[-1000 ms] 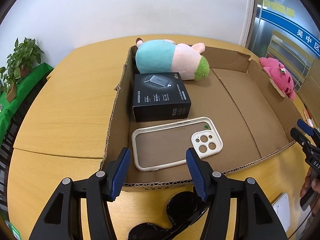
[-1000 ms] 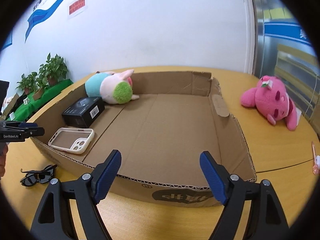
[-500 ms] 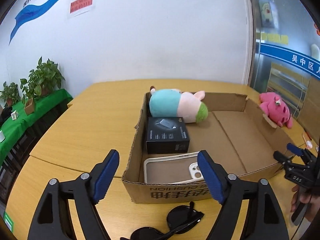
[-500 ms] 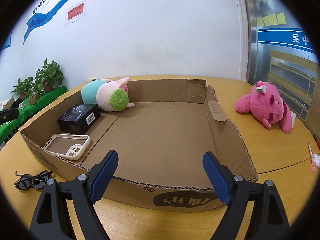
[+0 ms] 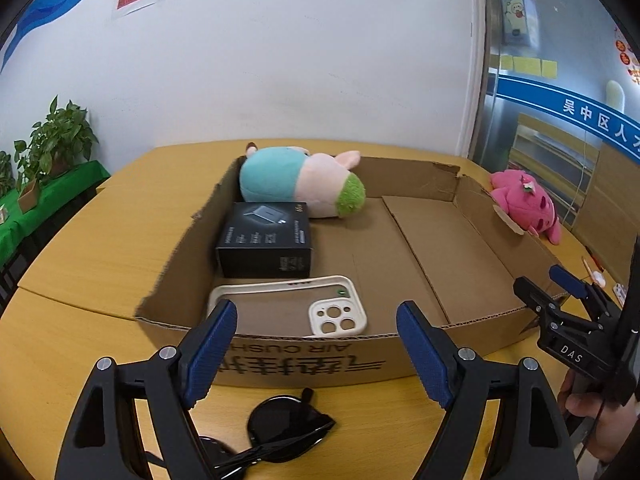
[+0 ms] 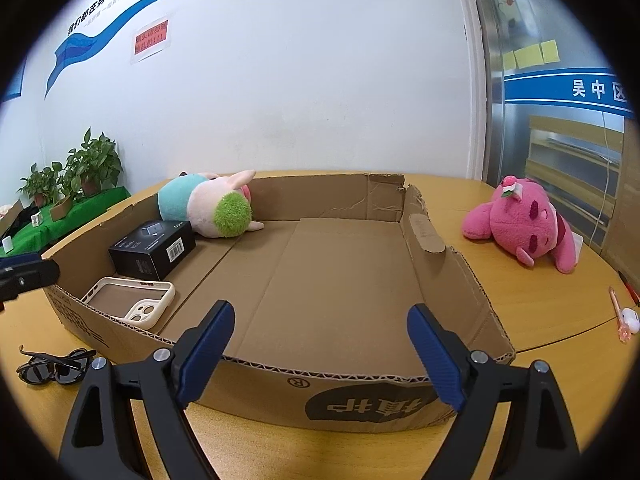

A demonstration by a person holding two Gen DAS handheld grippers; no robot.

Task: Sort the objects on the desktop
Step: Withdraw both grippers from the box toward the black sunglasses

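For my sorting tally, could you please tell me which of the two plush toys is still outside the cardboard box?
The pink plush toy: it lies on the table, right of the cardboard box, while the teal-and-pink one lies inside.

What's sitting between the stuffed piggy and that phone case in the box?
A black charger box, seen in both wrist views, between plush pig and phone case.

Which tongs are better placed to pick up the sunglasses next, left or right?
Left. The sunglasses lie directly below the open left tongs, in front of the cardboard box; the right tongs face the box's other end.
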